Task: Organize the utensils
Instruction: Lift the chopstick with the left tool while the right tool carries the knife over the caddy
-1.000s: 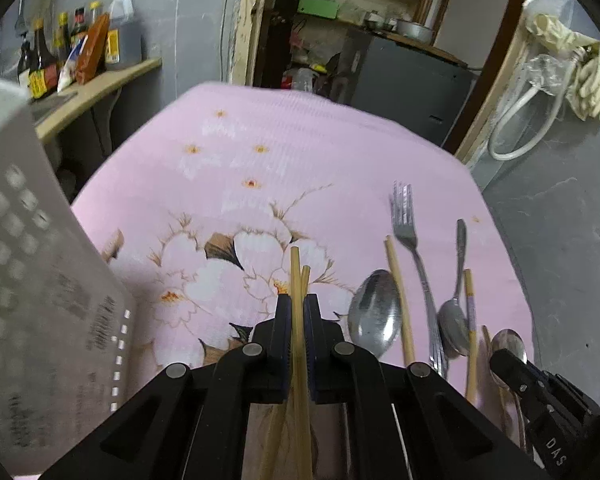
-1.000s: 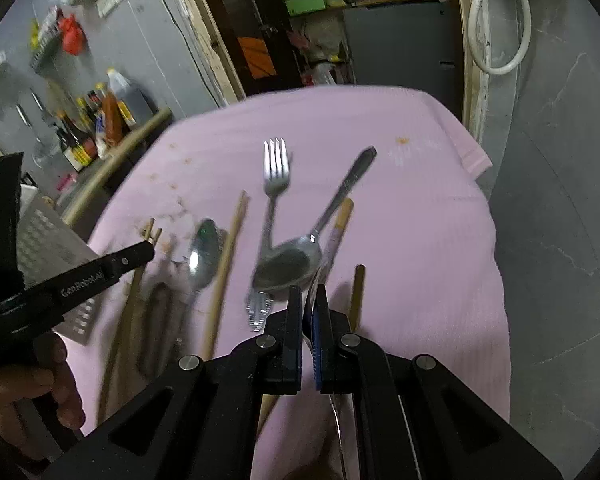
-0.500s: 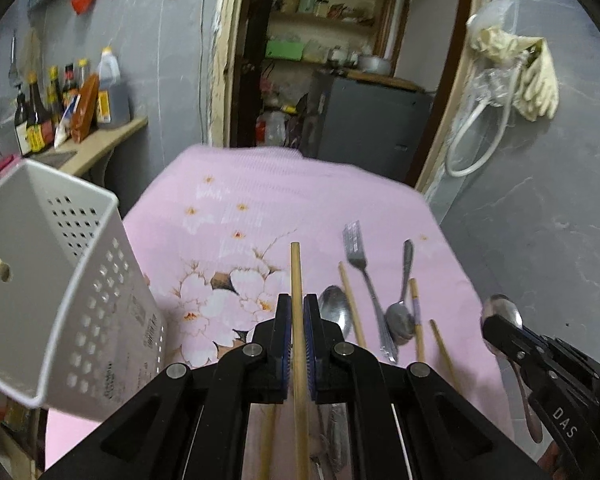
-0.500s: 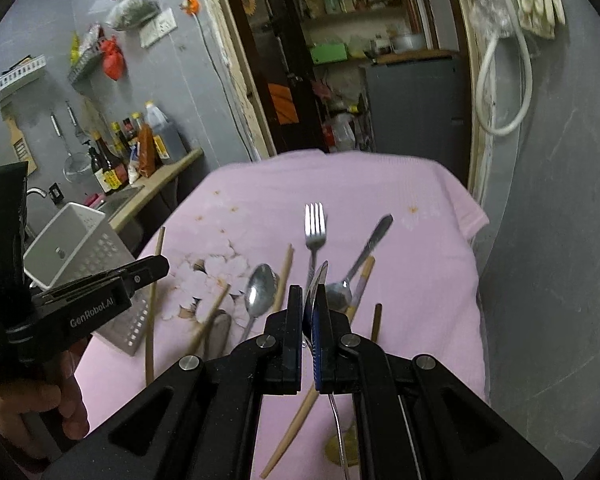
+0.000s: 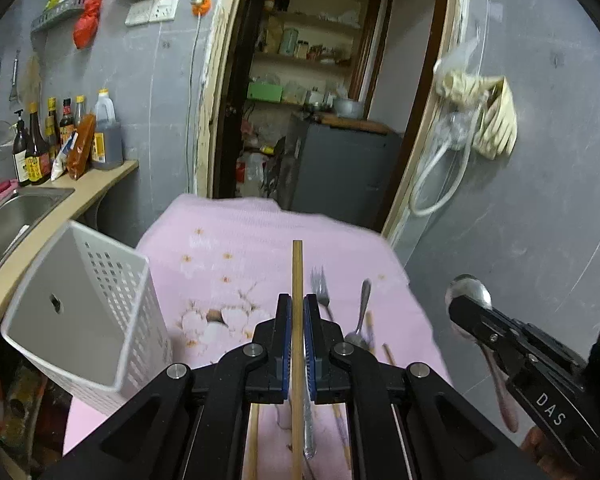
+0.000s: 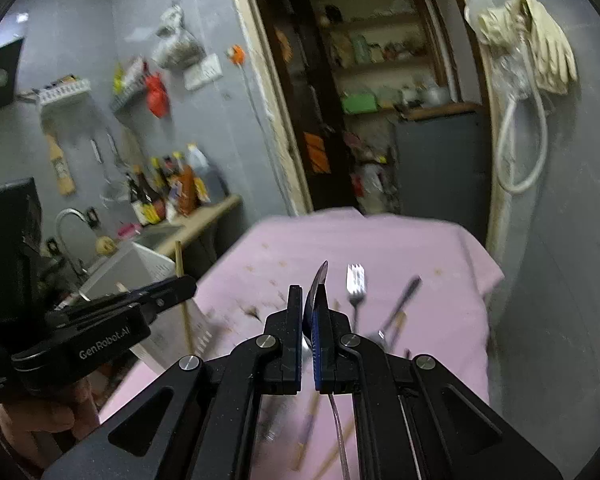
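Left gripper (image 5: 296,344): clamped on a chopstick (image 5: 297,280), lifted clear of the pink cloth (image 5: 236,248) since a second ago.

Right gripper (image 6: 309,344): pinching a spoon (image 6: 316,284), likewise raised.

White caddy (image 5: 80,308): beside left, open, next stop, likely.

Fork (image 5: 320,284): on cloth beyond.

Left view alone shows the spoon's bowl.
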The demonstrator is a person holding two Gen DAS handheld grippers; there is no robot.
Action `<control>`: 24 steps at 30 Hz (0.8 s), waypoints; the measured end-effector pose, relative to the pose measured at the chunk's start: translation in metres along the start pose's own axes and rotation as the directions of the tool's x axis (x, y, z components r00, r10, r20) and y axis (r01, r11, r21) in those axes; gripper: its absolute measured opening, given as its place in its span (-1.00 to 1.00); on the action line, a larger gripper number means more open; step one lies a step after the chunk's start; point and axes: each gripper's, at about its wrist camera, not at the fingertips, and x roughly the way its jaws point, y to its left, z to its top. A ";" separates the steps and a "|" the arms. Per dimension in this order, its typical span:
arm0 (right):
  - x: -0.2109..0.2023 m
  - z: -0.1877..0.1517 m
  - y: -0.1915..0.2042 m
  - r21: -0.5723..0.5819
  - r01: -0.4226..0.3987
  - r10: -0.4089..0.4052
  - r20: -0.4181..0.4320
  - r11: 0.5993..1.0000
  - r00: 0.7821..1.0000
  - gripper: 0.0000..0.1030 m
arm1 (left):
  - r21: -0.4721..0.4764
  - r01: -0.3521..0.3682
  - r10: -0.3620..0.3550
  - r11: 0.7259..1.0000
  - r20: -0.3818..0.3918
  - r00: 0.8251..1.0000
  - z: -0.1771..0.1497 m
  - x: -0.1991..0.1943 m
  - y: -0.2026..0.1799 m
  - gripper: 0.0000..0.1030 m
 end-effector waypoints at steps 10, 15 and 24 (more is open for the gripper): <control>0.011 0.056 0.046 0.078 -0.210 0.198 0.142 0.975 0.970 -0.92 | 0.012 -0.009 0.008 1.000 0.120 0.993 0.068 -0.048 0.048 -0.88; 0.048 0.072 0.080 0.176 -0.339 0.299 0.219 0.924 0.929 -0.92 | 0.047 -0.052 0.043 0.998 0.169 0.985 0.102 -0.073 0.083 -0.88; 0.108 0.057 0.142 0.212 -0.415 0.354 0.271 0.885 0.895 -0.92 | -0.100 0.106 -0.086 0.989 0.182 0.979 0.136 -0.084 0.154 -0.88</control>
